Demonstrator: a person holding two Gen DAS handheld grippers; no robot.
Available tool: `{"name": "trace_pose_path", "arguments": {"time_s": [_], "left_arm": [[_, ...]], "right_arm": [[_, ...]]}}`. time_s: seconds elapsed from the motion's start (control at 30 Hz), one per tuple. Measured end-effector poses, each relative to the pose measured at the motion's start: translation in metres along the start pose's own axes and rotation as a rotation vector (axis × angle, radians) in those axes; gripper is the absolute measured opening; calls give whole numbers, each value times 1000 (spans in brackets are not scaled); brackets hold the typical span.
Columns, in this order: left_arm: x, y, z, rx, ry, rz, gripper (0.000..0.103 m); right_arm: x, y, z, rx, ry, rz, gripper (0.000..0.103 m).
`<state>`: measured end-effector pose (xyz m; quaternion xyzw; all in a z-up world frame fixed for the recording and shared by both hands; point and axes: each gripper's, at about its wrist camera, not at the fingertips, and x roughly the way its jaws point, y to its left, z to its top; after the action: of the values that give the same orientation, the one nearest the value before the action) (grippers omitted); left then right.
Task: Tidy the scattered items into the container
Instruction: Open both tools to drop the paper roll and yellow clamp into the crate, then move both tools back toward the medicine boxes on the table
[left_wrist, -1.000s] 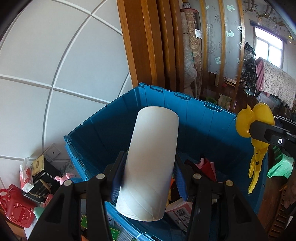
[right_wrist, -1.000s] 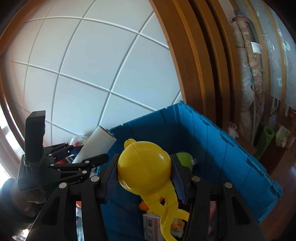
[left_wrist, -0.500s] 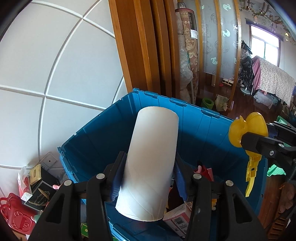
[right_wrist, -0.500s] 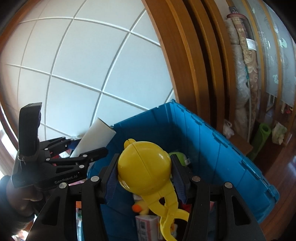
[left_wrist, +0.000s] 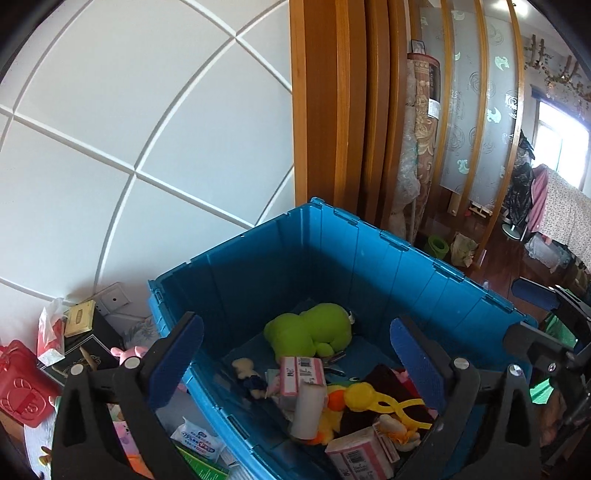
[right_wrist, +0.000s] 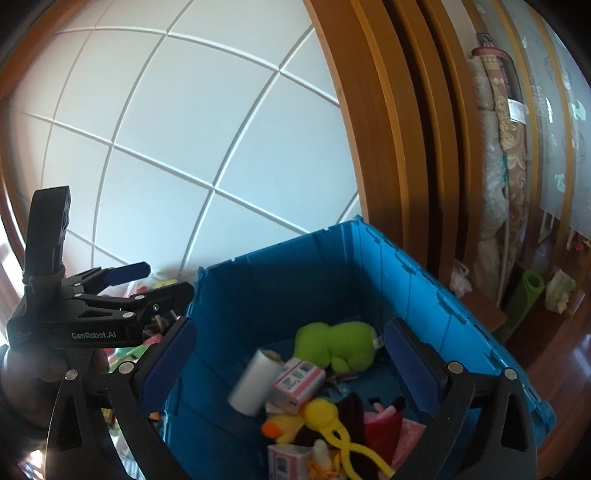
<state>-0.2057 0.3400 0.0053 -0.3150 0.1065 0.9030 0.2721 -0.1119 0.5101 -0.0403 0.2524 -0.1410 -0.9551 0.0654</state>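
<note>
The blue plastic bin (left_wrist: 369, 258) (right_wrist: 332, 266) stands against the white wall. Inside lie the white paper roll (left_wrist: 308, 410) (right_wrist: 255, 380), the yellow ball tongs (left_wrist: 373, 397) (right_wrist: 332, 424), a green plush (left_wrist: 310, 332) (right_wrist: 332, 343), pink boxes (left_wrist: 299, 374) (right_wrist: 297, 380) and other toys. My left gripper (left_wrist: 295, 358) is open and empty above the bin's near left corner; it also shows in the right wrist view (right_wrist: 140, 284). My right gripper (right_wrist: 288, 358) is open and empty over the bin; one of its fingers (left_wrist: 535, 297) shows in the left wrist view.
Loose items lie left of the bin on the floor: a red toy case (left_wrist: 22, 384), a black box (left_wrist: 81, 354), a pink toy (left_wrist: 129, 352), a tissue pack (left_wrist: 197, 441). Wooden door frames (left_wrist: 332, 110) and rolled mats (left_wrist: 421, 147) stand behind the bin.
Both grippers opened. The white roll dropped from the left gripper and the yellow ball tongs from the right one; both now lie in the bin.
</note>
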Motion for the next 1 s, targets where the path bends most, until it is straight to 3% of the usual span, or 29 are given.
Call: {"name": "trace_pose_path", "arguments": {"time_s": [0.57, 1.0], "left_arm": [[-29, 42, -48, -72, 26, 23, 103], [-83, 91, -106, -156, 27, 106, 103]], "right_arm": [[-1, 46, -18, -59, 28, 104, 103], [-15, 106, -35, -116, 54, 173, 103]]}}
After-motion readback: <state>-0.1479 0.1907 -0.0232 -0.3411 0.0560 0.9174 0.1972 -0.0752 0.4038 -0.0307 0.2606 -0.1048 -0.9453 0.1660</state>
